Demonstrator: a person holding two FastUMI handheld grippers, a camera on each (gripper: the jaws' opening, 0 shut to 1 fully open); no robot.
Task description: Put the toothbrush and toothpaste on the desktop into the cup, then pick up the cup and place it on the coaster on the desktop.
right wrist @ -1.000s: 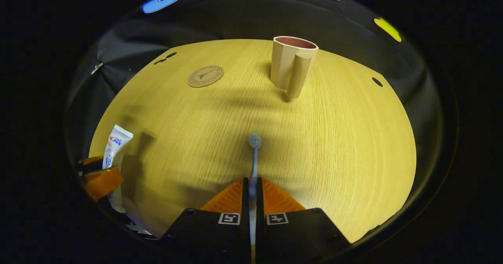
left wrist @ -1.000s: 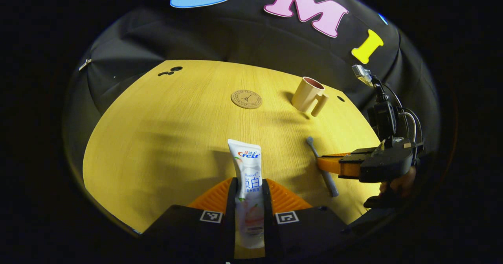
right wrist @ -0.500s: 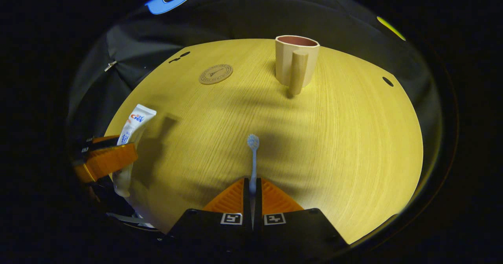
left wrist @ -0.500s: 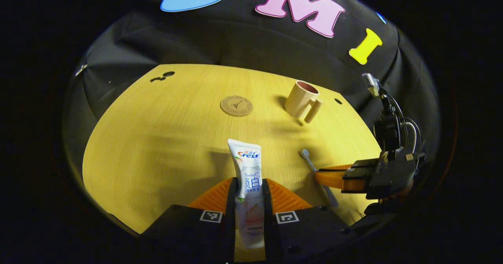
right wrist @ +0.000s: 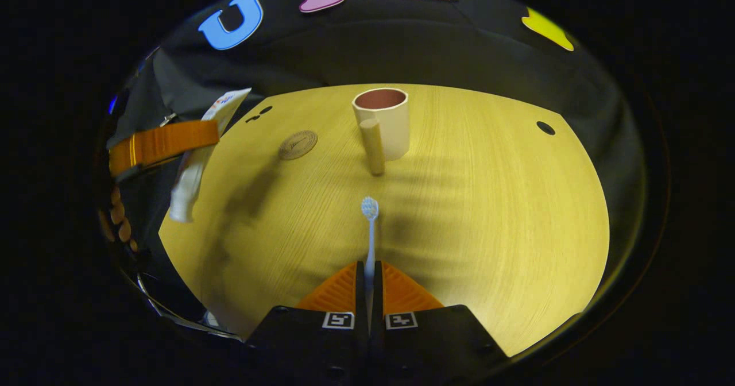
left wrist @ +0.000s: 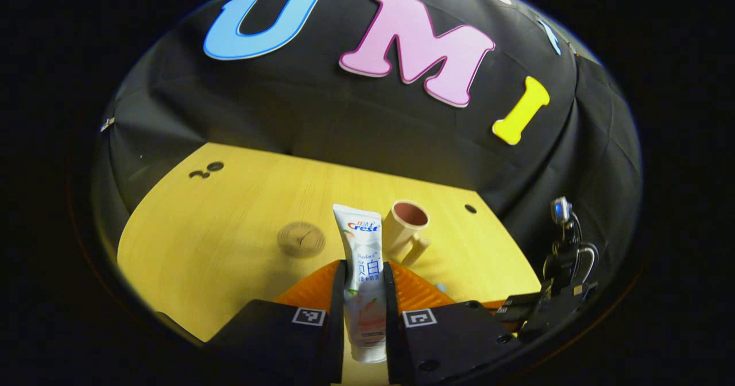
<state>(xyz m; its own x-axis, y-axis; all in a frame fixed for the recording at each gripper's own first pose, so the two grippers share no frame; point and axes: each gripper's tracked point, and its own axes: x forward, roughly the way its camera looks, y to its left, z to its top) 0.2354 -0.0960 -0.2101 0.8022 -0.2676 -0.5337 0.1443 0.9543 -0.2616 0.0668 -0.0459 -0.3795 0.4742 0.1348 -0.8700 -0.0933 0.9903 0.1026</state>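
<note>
Left gripper (left wrist: 365, 277): in the left gripper view I see my fingers closed on the toothpaste (left wrist: 362, 248), pinching the tube at its middle, crimped end upward. A second ago it hung low over the desk; now it sits well higher, with far more wall in view.
Left gripper from the other side (right wrist: 163, 143): in the right gripper view it has climbed from the lower left edge to the upper left, the toothpaste (right wrist: 195, 162) hanging tilted, clear of the desktop (right wrist: 488, 213).
Coaster (left wrist: 300, 239): flat on the desktop (left wrist: 189, 231), left of the tube; blurred now, sharp before.
Cup (left wrist: 405, 231): upright, just right of the tube, handle toward me; bare inside.
Right gripper (right wrist: 370, 271): fingers nearly together, clamped on the toothbrush (right wrist: 370, 225) handle, bristle head pointing forward toward the cup (right wrist: 383, 124). The brush is lifted, as half a second ago.
Coaster, right gripper view (right wrist: 298, 145): left of the cup, apart from it.
Right gripper, left gripper view (left wrist: 534, 311): at the lower right edge, lower in the frame than before.
</note>
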